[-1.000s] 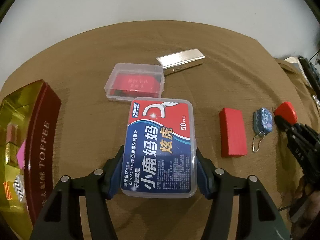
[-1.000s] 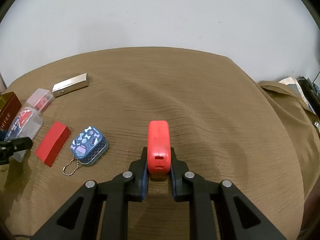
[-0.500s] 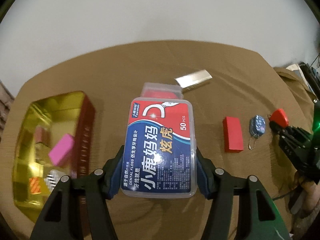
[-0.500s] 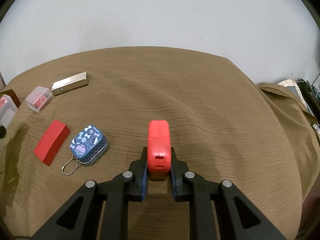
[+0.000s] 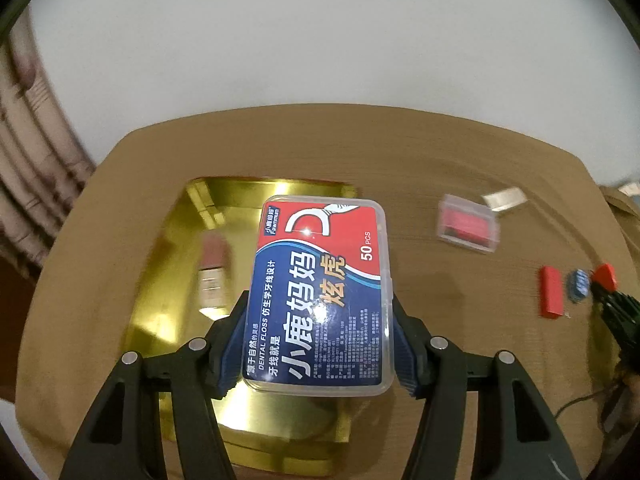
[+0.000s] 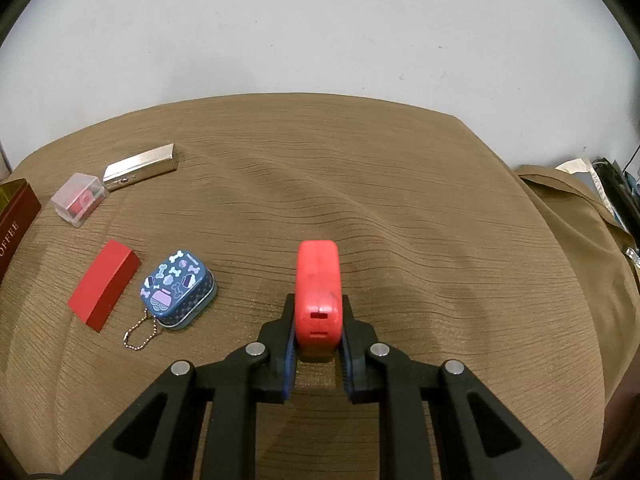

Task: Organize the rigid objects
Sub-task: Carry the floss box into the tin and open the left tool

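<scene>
1. Our left gripper (image 5: 320, 344) clamps its fingers on the clear plastic dental floss box (image 5: 320, 300), held above the glossy gold tin (image 5: 168, 280).
2. On the ribbed brown table (image 6: 360, 180) lie a red block (image 6: 105, 285) and a patterned blue tin (image 6: 178, 293).
3. Our right gripper (image 6: 318, 356) pinches a rounded red plastic case (image 6: 318, 292).
</scene>
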{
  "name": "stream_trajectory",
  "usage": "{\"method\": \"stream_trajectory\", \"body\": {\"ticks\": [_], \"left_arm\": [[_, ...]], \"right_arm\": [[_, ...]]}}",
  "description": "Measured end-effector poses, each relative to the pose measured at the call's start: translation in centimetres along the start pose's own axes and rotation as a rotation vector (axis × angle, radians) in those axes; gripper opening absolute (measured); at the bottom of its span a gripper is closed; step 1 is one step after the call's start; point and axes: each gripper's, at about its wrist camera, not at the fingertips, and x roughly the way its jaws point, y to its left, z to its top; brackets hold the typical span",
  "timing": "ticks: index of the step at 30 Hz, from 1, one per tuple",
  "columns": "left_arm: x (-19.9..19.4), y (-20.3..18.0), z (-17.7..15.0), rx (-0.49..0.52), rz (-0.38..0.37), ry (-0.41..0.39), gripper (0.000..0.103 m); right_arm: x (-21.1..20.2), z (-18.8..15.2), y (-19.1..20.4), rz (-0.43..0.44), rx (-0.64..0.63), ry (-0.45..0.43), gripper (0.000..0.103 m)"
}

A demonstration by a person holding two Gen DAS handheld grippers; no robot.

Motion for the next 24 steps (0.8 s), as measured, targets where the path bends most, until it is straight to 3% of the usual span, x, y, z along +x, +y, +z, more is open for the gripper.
{"method": "stream_trajectory", "body": {"ticks": [12,24], "left_arm": [[2.6,8.4,-0.1,-0.127,0.081,0.056,0.057],[4.2,9.9,-0.2,-0.099,0.120,0.086,0.057]], "right_arm": [[0.0,0.0,0.1,-0.004,-0.006,0.001,0.018],[0.1,0.1,0.0,-0.001,-0.010,0.002,0.018]]}}
